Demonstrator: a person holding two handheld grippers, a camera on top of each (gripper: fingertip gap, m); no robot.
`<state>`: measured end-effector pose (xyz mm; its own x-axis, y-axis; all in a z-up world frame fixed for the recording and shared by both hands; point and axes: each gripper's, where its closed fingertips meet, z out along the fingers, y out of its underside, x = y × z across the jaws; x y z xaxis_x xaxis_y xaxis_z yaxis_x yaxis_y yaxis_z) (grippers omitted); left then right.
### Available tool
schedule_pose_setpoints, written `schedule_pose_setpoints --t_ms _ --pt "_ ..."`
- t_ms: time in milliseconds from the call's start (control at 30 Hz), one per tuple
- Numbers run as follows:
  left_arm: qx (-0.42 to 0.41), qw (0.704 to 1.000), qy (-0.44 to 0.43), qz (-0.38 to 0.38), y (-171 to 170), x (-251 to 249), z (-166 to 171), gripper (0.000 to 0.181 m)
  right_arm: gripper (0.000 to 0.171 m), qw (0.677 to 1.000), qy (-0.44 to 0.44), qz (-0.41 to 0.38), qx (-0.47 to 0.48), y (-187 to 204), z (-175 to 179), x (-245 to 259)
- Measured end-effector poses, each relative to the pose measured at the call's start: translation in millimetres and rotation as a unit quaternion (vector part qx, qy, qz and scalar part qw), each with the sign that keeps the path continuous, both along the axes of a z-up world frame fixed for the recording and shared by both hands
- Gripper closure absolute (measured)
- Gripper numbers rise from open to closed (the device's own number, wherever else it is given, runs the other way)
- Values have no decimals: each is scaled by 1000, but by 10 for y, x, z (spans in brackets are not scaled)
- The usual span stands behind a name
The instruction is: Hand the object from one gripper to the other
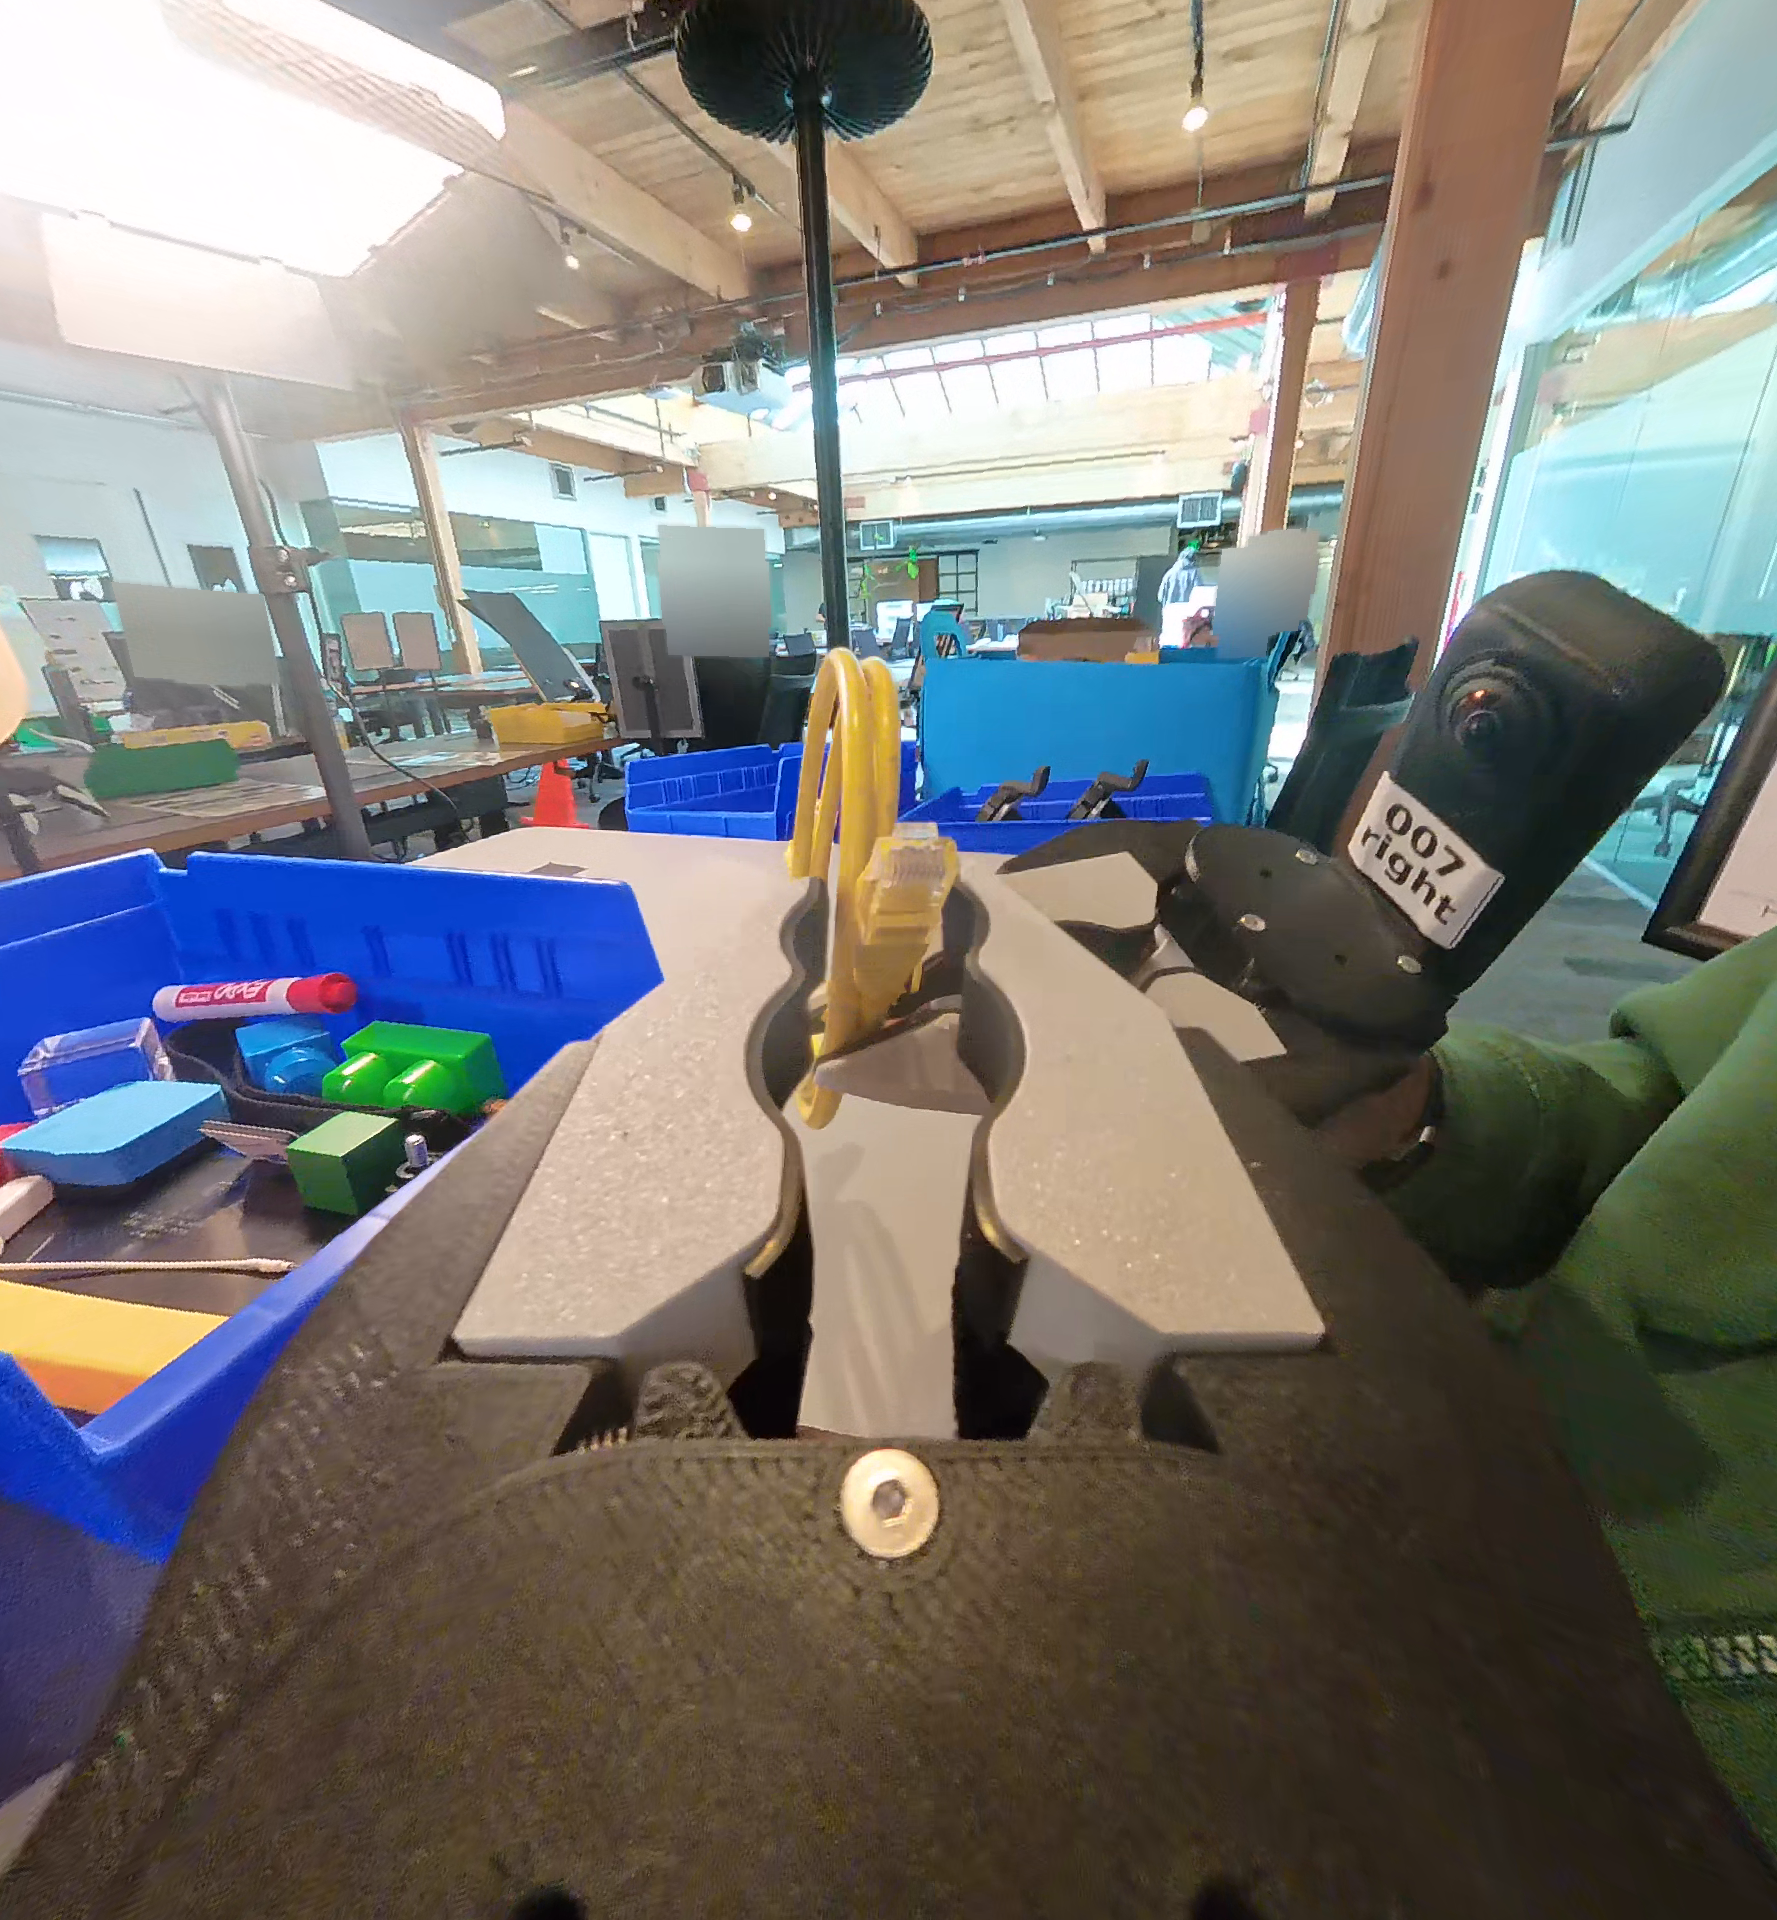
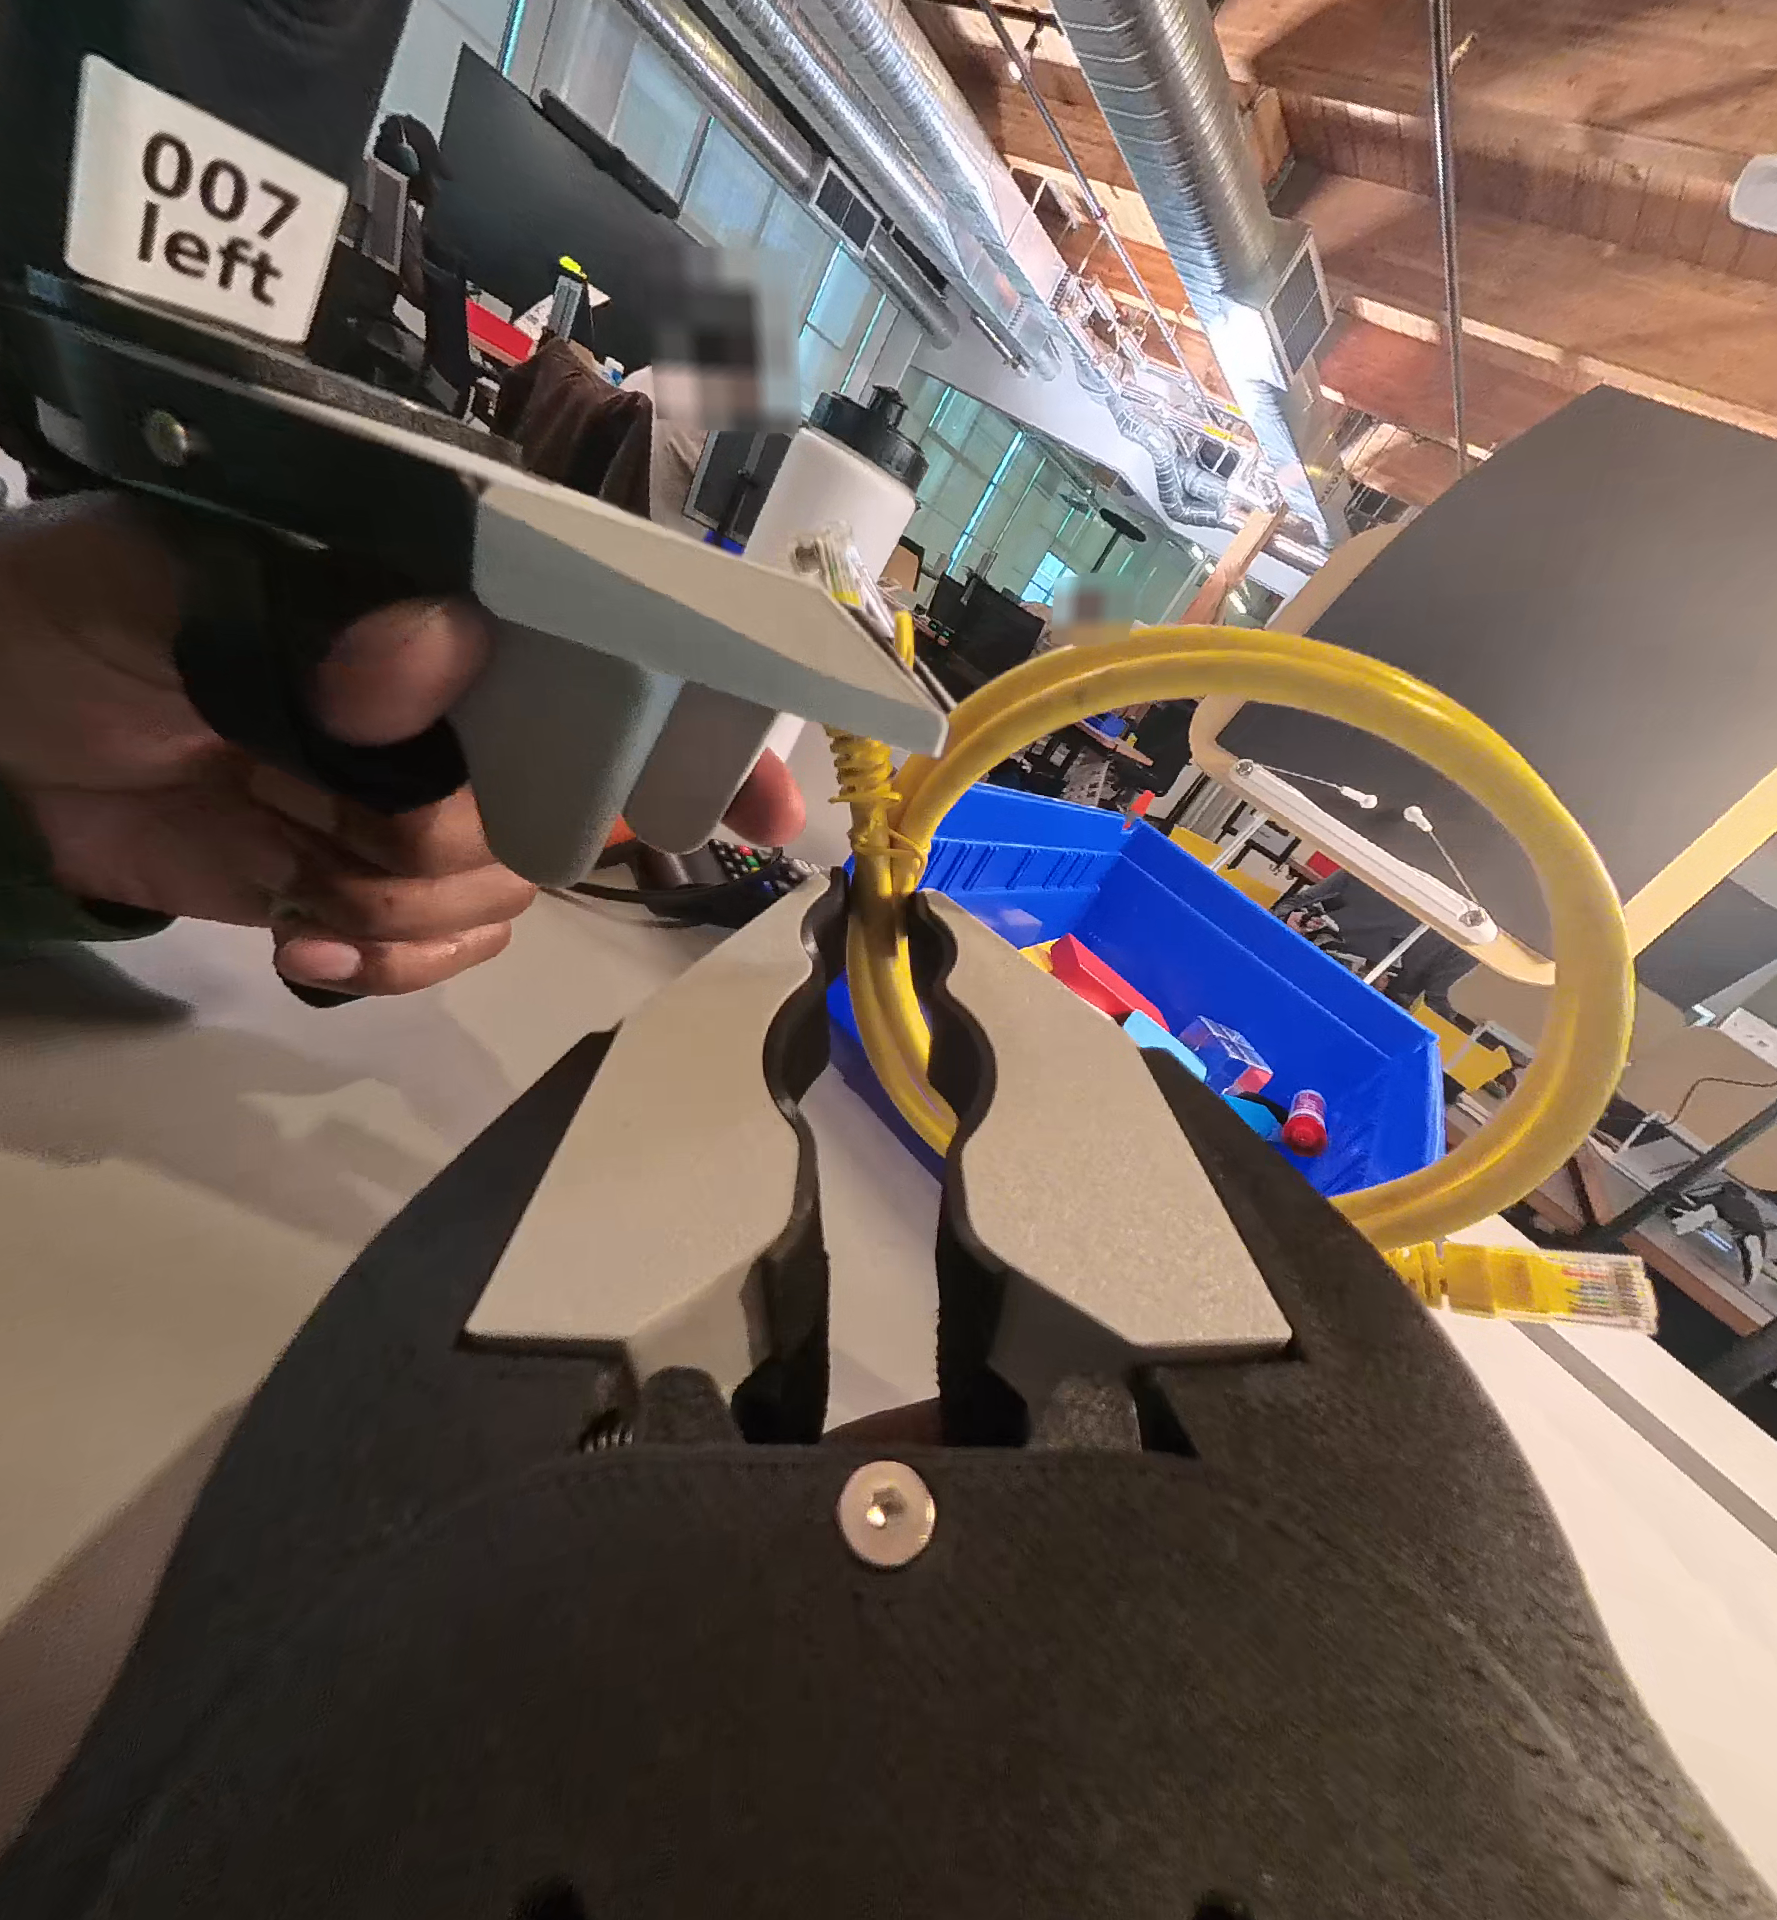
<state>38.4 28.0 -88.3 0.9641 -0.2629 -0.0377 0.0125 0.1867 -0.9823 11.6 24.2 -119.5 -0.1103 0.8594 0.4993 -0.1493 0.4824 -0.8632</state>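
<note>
Both claws pinch the yellow cable (image 2: pixel 1268 665) midair over the table (image 2: pixel 188 1195): right claw (image 2: pixel 879 914) clenched on the coil, left claw (image 1: pixel 879 925) clenched near the plug; confirm one grip before loosening the other.

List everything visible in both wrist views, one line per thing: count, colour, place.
cable: one, yellow, coiled, gripped at its tied section, between both grippers
bin: one near, blue, left of the left gripper, on the table
marker: one, red and white, in the bin
blocks: several, green, blue, red, in the bin
table: one, pale grey, under the bin
bottle: one, white, black cap, behind the left gripper
left gripper: closed on a plug of the cable
right gripper: closed on the cable
hand: one, holding the left gripper
</note>
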Motion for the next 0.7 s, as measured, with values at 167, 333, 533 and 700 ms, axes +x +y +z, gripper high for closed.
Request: schedule_pose_setpoints --t_ms 167,333,533,700 --pt "-4 1000 17 17 9 -33 -23 165 160 1000 -1 -5 19 -18 -29 -9" --pt "-17 999 21 35 20 -90 -47 169 158 999 -3 -18 44 -16 -67 -28" --pt "-34 996 -25 74 34 -315 -81 169 149 995 -5 -38 95 -27 -134 -53" --pt "-20 991 -115 58 -20 -457 -26 169 142 993 -16 -28 114 -82 -199 -59"
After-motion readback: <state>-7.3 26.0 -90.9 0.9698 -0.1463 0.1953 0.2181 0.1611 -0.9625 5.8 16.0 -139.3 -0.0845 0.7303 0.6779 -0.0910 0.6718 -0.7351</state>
